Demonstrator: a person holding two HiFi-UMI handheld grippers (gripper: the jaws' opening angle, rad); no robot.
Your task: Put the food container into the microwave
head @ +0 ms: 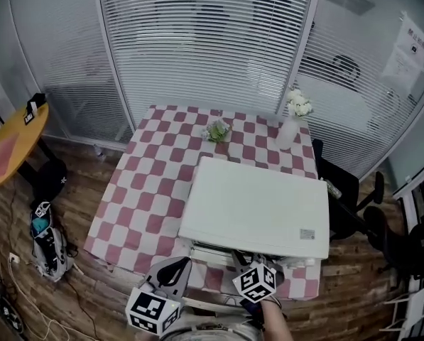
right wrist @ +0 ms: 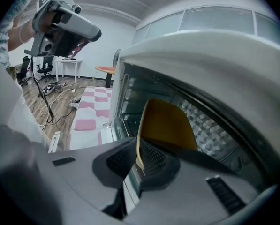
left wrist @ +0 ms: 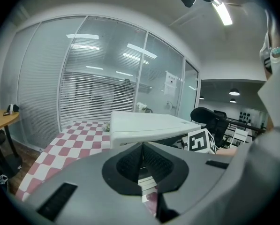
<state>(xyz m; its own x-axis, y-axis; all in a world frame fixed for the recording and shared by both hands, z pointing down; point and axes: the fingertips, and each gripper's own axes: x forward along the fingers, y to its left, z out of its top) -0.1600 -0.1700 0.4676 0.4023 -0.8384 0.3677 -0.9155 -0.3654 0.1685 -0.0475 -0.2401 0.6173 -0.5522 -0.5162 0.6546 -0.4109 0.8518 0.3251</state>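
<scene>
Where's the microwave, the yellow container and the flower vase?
microwave (head: 258, 208), head view, its white top.
yellow container (right wrist: 170, 123), right gripper view, its yellow side.
flower vase (head: 286, 135), head view, its white body.

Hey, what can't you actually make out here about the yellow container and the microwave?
- Head view: the top of the white box-shaped microwave hides its cavity and the yellow plastic food container.
- Right gripper view: that container shows no contents; the right claw, shut on its rim, hides whether it is set down.
- Left gripper view: the shut left claw blocks the microwave's opening.
</scene>
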